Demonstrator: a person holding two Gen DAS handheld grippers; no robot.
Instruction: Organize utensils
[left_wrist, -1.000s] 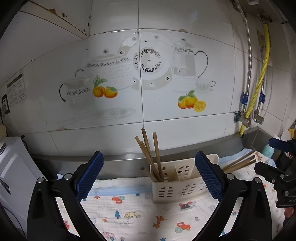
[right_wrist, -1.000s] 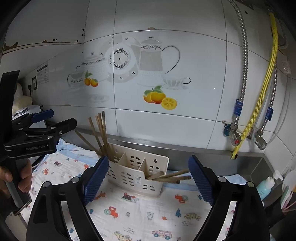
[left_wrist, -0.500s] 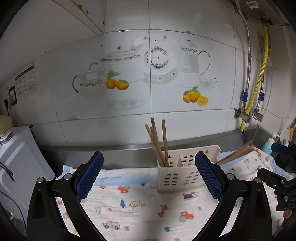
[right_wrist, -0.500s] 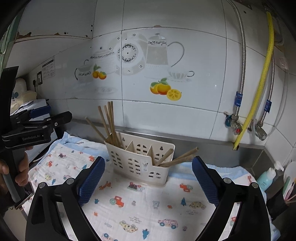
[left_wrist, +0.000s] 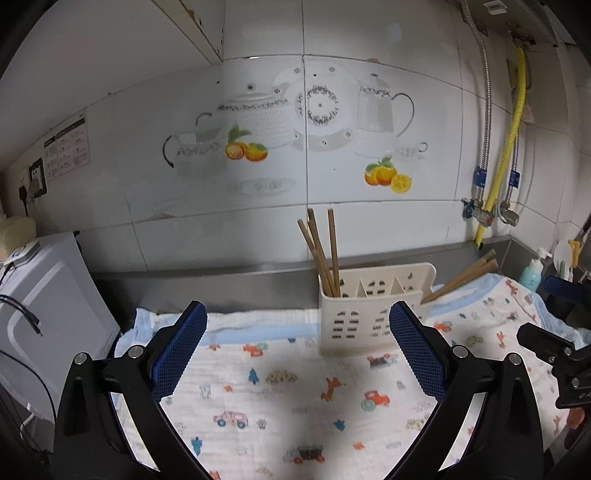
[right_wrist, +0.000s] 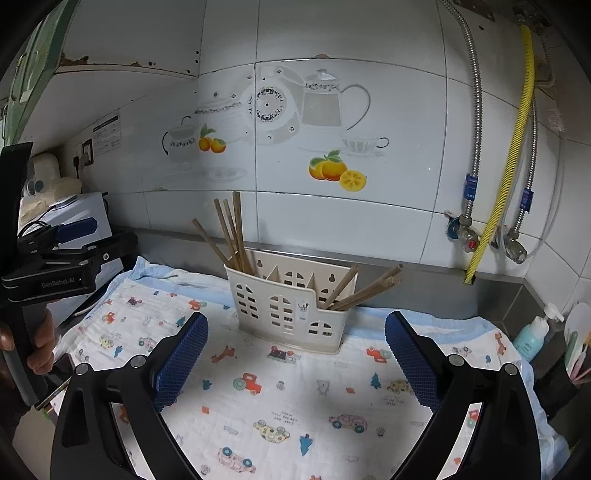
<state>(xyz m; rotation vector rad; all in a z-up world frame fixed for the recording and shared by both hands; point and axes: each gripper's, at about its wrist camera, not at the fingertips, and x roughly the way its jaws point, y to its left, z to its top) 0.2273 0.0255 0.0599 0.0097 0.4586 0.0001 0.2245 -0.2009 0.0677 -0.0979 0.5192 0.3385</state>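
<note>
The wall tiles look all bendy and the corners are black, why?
Left wrist view: the fisheye lens curves the tile lines and blackens the corners; a soft shadow darkens the cloth. Right wrist view: same curving, hose bowed, everything sharp, no strong glare.

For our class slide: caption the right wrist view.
Open right gripper faces a white utensil caddy holding wooden chopsticks on a cartoon-print cloth.

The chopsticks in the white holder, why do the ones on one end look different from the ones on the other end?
The left-end chopsticks stand nearly upright; the right-end chopsticks lean far over, almost lying down. The left ones rise high above the holder; the right ones poke out past its side. Both bunches are brown sticks inside that same holder.
</note>
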